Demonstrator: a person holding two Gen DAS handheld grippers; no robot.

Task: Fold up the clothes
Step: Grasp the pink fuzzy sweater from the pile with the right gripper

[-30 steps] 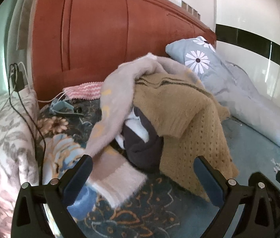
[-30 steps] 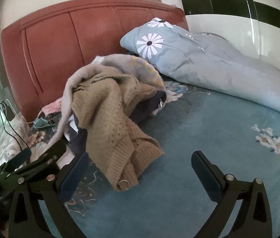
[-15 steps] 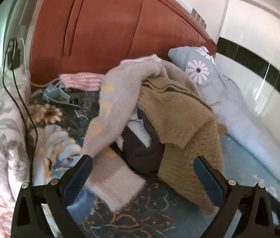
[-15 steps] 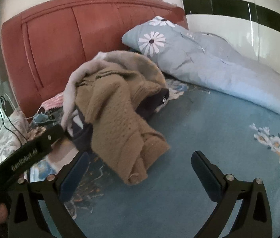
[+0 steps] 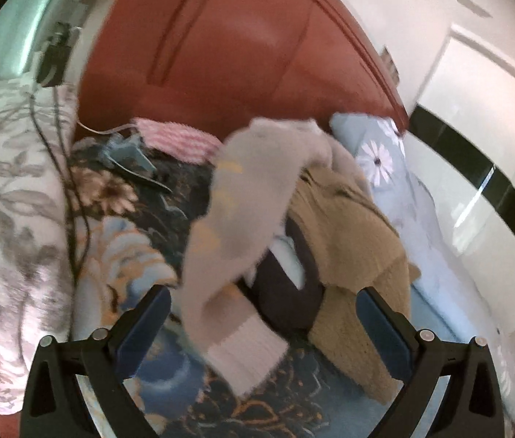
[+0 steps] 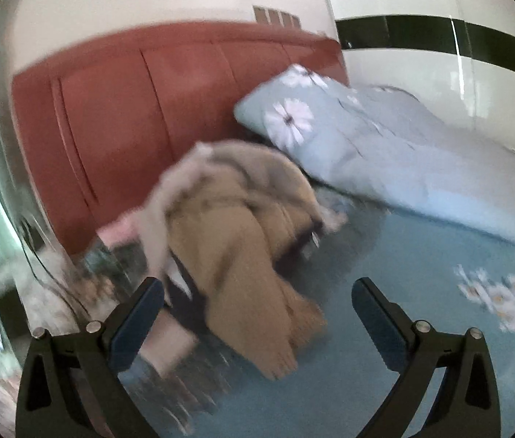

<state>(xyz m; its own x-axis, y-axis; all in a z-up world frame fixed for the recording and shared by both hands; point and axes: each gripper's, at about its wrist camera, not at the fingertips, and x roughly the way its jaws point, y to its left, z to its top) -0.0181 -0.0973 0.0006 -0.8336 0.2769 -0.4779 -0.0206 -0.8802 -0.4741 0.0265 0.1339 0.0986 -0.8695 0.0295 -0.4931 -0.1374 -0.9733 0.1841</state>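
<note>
**Both jaws spread wide over a heap of clothes on the bed**

My left gripper (image 5: 263,314) hangs with its jaws released, nothing between them. Through the gap I see the pile of clothes (image 5: 294,226) heaped on the bed (image 5: 140,255), filling the middle of my left view. A pale grey-pink sweater (image 5: 243,219) drapes down from twelve o'clock toward six, its ribbed cuff lying on the patterned bedspread just beyond my jaws. Beside it, toward three o'clock, a tan knitted sweater (image 5: 352,252) lies over the heap and spills toward five o'clock. Between the two, a dark garment (image 5: 283,292) shows, tucked under both. The view is blurred, so finer detail escapes me.

At eleven o'clock a pink striped cloth (image 5: 177,138) rests against the red headboard (image 5: 221,54). At nine o'clock sits a white pillow with a grey leaf print (image 5: 6,200), with a dark cable (image 5: 71,219) running down its edge. At two o'clock lies a pale blue quilt with daisies (image 5: 378,157).

My right gripper (image 6: 257,304) is likewise spread and holds nothing. From this side the tan sweater (image 6: 243,255) sits dead centre, its hem reaching the teal bedspread between my jaws. The grey-pink sweater (image 6: 177,197) lies over the pile toward ten o'clock, and the blue quilt (image 6: 385,146) stretches from one to three o'clock along the wall.
</note>
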